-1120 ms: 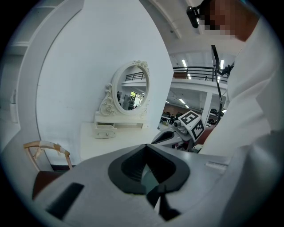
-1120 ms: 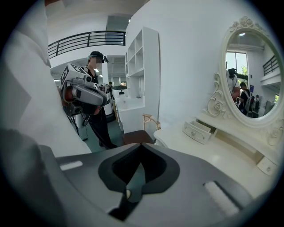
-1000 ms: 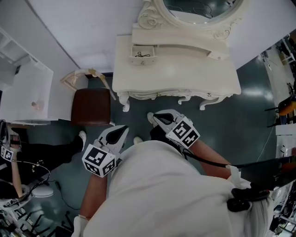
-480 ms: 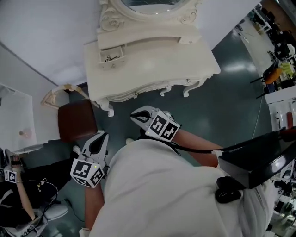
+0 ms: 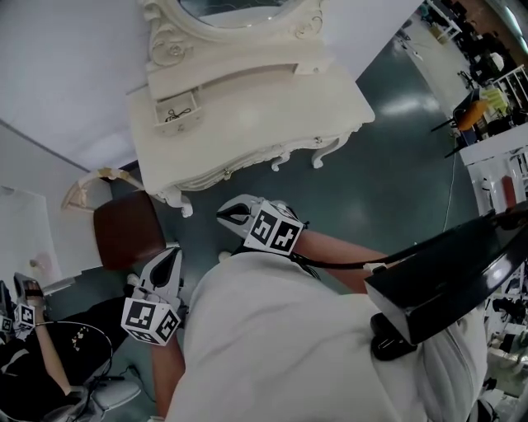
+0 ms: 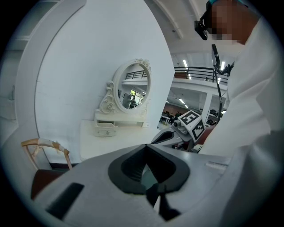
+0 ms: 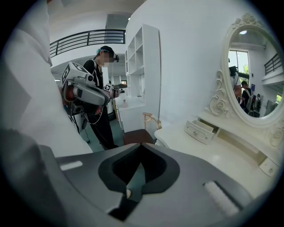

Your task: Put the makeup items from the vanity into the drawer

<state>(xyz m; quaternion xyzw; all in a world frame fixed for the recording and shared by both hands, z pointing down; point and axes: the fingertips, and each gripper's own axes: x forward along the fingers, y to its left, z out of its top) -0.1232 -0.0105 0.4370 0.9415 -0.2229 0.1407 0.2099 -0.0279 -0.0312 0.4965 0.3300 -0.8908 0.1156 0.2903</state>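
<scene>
At the lower left of the head view, your left hand-held gripper (image 5: 171,255) hangs with its jaws together on nothing, just beside the brown stool (image 5: 124,235). That stool stands between it and the bench (image 5: 272,99), so a straight reach risks clipping the seat. The small drawer (image 5: 177,110) sits open at the upper left, on the bench's raised back shelf. It is narrow, and jaws brought in closed could probably nudge it or strike its front. Your right hand-held gripper (image 5: 227,217), mid-frame, is also closed and empty, well apart from the bench, and its black cable (image 5: 338,265) may snag your sleeve.

A small dark thing (image 5: 171,114) lies in the drawer, too small to identify. No makeup items can be made out on the bench top. The mirror (image 5: 235,8) is cut off at the top edge, and your white torso hides the floor below.
</scene>
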